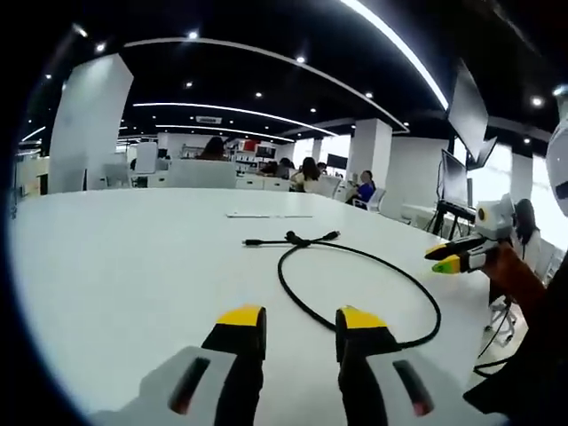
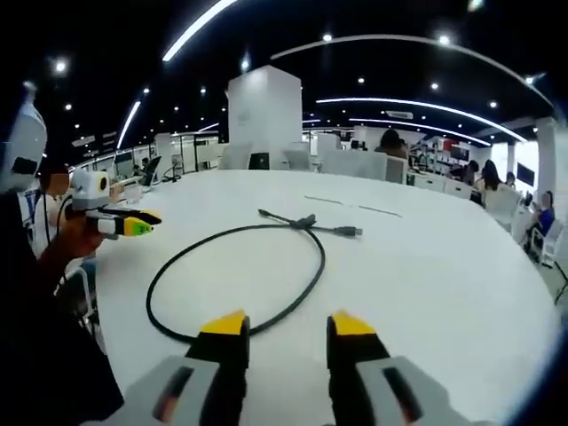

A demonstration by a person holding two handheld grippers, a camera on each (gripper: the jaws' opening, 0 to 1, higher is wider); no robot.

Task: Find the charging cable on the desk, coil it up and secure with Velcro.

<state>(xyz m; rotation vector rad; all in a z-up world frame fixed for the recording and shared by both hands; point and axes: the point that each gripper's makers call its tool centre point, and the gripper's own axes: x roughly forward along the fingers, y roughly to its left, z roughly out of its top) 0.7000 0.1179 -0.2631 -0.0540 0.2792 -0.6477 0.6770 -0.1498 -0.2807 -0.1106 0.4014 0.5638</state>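
Note:
A black charging cable (image 1: 297, 238) lies on the white table (image 1: 133, 257) in one wide loose loop, with its splitter and several short plug ends at the far side. My left gripper (image 1: 300, 319) stands open just short of the loop's near edge, holding nothing. In the right gripper view the same cable (image 2: 306, 222) curves round to the left, and my right gripper (image 2: 288, 325) is open over the loop's near arc. Each gripper also shows in the other's view: the right one (image 1: 454, 257) held off the table's right edge, the left one (image 2: 129, 224) in a hand at the left.
A thin pale strip (image 1: 266, 215) lies flat beyond the cable, seen again as the strip (image 2: 346, 206). The table edge runs close by on the person's side. People sit at desks behind, near white pillars (image 1: 84, 124) and monitors (image 1: 454, 177).

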